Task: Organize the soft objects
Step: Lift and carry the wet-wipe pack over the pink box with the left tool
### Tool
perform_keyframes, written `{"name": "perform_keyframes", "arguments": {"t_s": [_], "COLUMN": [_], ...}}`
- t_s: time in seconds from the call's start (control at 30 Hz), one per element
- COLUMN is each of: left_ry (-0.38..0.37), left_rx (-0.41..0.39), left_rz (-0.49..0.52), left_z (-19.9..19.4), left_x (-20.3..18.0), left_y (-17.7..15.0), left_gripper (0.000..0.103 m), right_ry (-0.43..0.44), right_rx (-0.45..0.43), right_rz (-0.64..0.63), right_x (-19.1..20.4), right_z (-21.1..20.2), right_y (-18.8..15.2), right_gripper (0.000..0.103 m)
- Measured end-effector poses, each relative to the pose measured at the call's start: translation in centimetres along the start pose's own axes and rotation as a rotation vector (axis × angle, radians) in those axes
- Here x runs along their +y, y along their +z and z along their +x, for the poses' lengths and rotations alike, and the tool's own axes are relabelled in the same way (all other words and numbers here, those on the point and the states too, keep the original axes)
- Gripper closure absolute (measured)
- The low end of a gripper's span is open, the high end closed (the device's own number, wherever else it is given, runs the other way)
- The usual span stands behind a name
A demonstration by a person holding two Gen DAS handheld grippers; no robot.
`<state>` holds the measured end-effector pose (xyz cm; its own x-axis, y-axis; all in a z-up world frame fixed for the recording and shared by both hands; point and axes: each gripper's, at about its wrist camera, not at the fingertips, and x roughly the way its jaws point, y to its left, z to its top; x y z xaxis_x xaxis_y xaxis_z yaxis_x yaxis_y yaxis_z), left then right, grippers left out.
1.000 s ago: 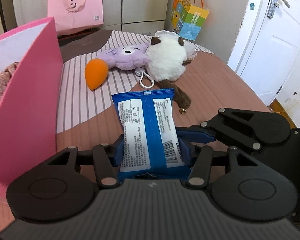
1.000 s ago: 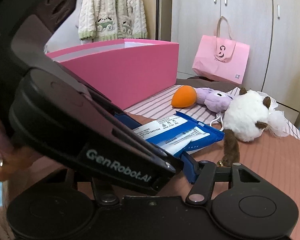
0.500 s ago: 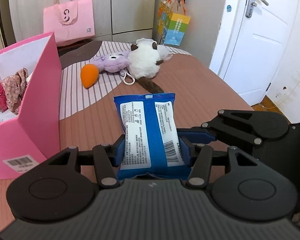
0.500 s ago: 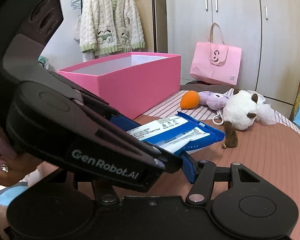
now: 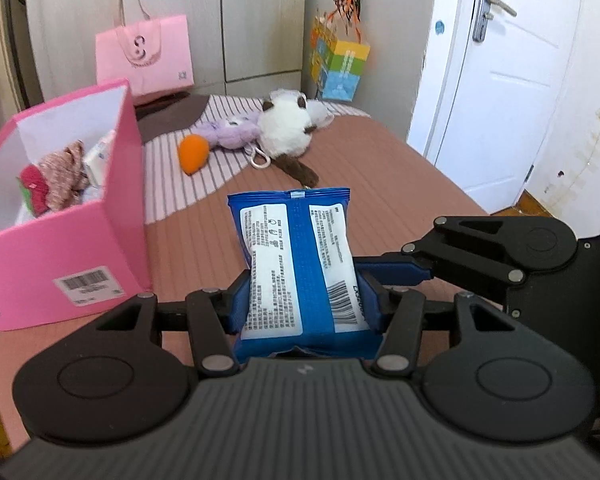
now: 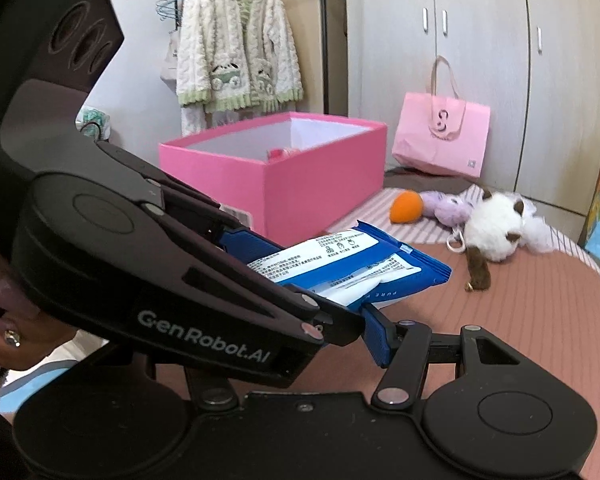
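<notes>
My left gripper [image 5: 306, 300] is shut on a blue pack of wipes [image 5: 296, 264], pads pressing its two long sides, label up. The pack hangs above the brown bed cover. From the right, one blue finger [image 5: 396, 271] of my right gripper lies against the pack's edge. In the right wrist view the left gripper [image 6: 300, 280] covers the left half, holding the pack [image 6: 352, 260]. The right gripper [image 6: 292, 340] shows one blue pad [image 6: 376, 336] at the pack's lower near edge; its other finger is hidden. An open pink box [image 5: 80, 248] stands left.
Crumpled cloth pieces [image 5: 60, 180] lie in the box. Further along the bed lie a white plush [image 5: 286, 134], a purple plush [image 5: 228, 132] and an orange soft ball [image 5: 194, 152]. A pink paper bag [image 5: 144, 60] leans on the wardrobe; a white door [image 5: 500, 80] is right.
Both grippers have drawn back and risen together with the pack; the toys look smaller and farther. The box's inside has come into the left wrist view.
</notes>
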<state>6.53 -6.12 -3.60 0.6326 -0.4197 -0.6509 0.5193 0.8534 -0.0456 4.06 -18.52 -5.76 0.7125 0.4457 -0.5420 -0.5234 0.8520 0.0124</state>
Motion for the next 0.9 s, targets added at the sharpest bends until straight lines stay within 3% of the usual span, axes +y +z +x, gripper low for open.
{"name": "perform_keyframes", "arguments": {"t_s": [0.4, 0.7, 0.9], "left_ry": [0.064, 0.129, 0.149], "left_rx": [-0.074, -0.124, -0.113], "left_rz": [0.011, -0.029, -0.127], "left_z": [-6.8, -6.8, -5.5], "left_x": [4.0, 9.2, 14.5], "left_y": [2.2, 3.5, 5.5], "left_gripper": [0.050, 0.049, 0.049], "right_ry": [0.056, 0.070, 0.131], "right_rx": [-0.066, -0.118, -0.082], "right_rz": [-0.092, -0.102, -0.092], "right_x": [4.2, 6.3, 6.2], "right_z": [-1.1, 3.0, 7.1], "right_y": [5.9, 9.2, 12.8], "right_gripper": [0.039, 0.039, 0.039]}}
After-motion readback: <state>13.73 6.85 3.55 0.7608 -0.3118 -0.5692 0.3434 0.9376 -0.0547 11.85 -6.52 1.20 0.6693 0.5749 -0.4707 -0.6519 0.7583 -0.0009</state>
